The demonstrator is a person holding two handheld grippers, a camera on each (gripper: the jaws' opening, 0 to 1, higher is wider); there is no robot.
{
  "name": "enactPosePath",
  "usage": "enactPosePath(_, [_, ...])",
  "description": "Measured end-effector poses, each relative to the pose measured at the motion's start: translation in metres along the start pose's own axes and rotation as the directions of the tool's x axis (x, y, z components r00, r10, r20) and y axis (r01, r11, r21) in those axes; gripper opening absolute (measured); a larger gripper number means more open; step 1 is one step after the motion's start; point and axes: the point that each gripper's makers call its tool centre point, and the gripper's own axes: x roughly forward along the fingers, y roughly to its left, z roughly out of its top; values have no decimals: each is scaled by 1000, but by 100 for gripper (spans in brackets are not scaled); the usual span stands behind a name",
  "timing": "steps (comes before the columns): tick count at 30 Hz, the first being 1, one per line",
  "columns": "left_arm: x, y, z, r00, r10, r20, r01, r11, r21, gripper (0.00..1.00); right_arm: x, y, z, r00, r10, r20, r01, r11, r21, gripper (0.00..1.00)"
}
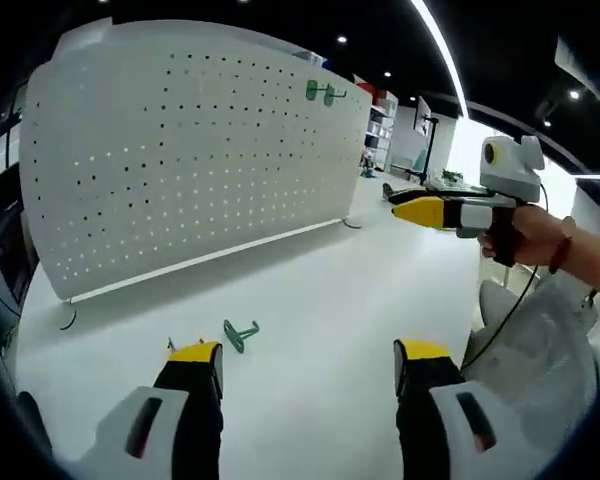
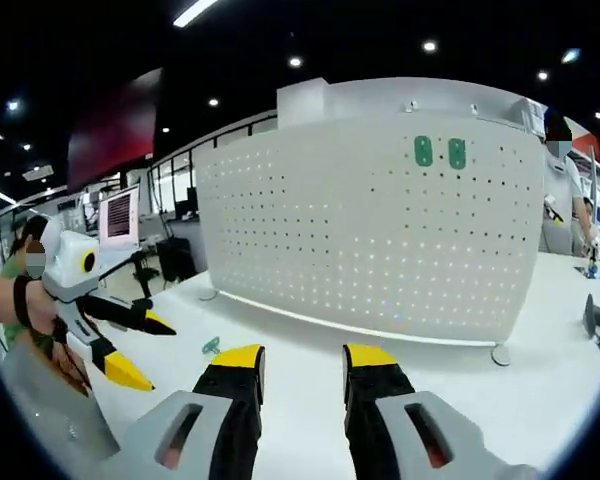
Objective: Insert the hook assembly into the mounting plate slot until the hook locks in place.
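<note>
Here a green hook [image 1: 240, 334] lies loose on the white bench [image 1: 330, 300], in front of the upright white pegboard [image 1: 190, 150] and just ahead of the left gripper [image 1: 310, 362]. In the right gripper view the same hook [image 2: 211, 346] is a small green shape on the bench [image 2: 460, 390] between the two grippers. Two more green hooks [image 1: 324, 93] already sit near the top edge of the pegboard [image 2: 380, 220], side by side [image 2: 439, 152].

The left gripper's fingers [image 1: 198, 360] are spread apart with nothing between them, low over the bench. The right gripper [image 2: 302, 362] also has its fingers [image 2: 238, 362] spread and empty, pointing at the board. From the left gripper view the right gripper [image 1: 420, 211] is held up in a hand [image 1: 525, 240], well apart from the hook. A person [image 2: 565, 190] stands beside the board's far end.
</note>
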Motion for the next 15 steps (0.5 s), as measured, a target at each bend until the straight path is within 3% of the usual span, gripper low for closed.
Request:
enactPosePath(10, [18, 10, -9, 999, 15, -44, -15, 1000, -16, 65, -6, 2, -18, 1000, 0, -23, 0, 999, 35, 31])
enactPosePath(15, [25, 14, -13, 998, 17, -58, -21, 998, -64, 62, -7, 4, -24, 1000, 2, -31, -1, 999, 52, 31])
